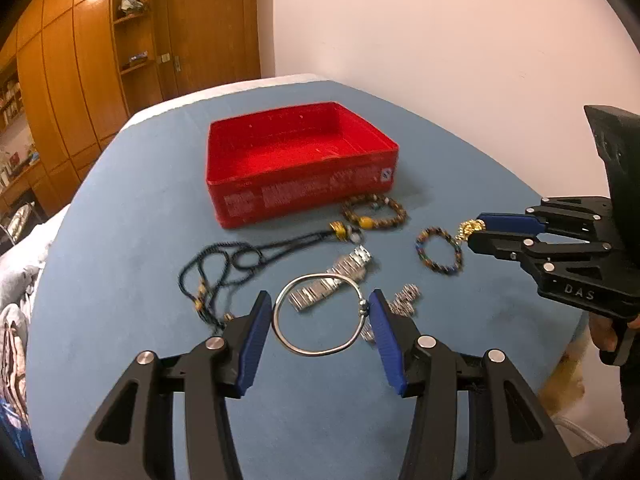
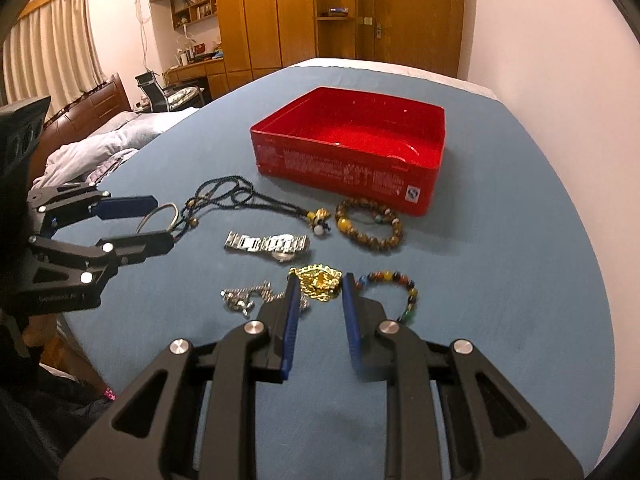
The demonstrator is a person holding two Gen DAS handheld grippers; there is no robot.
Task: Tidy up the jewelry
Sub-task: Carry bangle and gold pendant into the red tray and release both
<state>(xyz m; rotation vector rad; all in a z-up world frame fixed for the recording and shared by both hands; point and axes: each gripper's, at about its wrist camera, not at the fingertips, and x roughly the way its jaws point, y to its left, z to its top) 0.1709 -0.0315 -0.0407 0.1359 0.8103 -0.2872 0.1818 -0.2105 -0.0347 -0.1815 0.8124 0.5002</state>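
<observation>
My left gripper [image 1: 320, 300] is shut on a silver bangle [image 1: 316, 353], one pad on each side of the ring, and holds it just above the blue table. In the right wrist view the same left gripper [image 2: 162, 220] sits at the left with the bangle [image 2: 154, 210] between its fingers. A bunched gold chain [image 2: 318, 280] is pinched at the fingertips of my right gripper [image 2: 320, 280], which is shut on it. In the left wrist view the right gripper [image 1: 476, 228] carries the gold chain [image 1: 470, 227] at the right. The open red box [image 1: 300, 196] [image 2: 344, 176] stands behind the jewelry with nothing visible inside.
On the blue table [image 1: 120, 280] lie a brown bead bracelet [image 1: 365, 222] [image 2: 345, 223], a multicolour bead bracelet [image 1: 419, 248] [image 2: 394, 278], a steel watch [image 1: 348, 266] [image 2: 276, 244], a black cord necklace [image 1: 340, 229] [image 2: 320, 218] and a silver chain [image 1: 404, 300] [image 2: 240, 298]. A bed lies beyond the table's left edge.
</observation>
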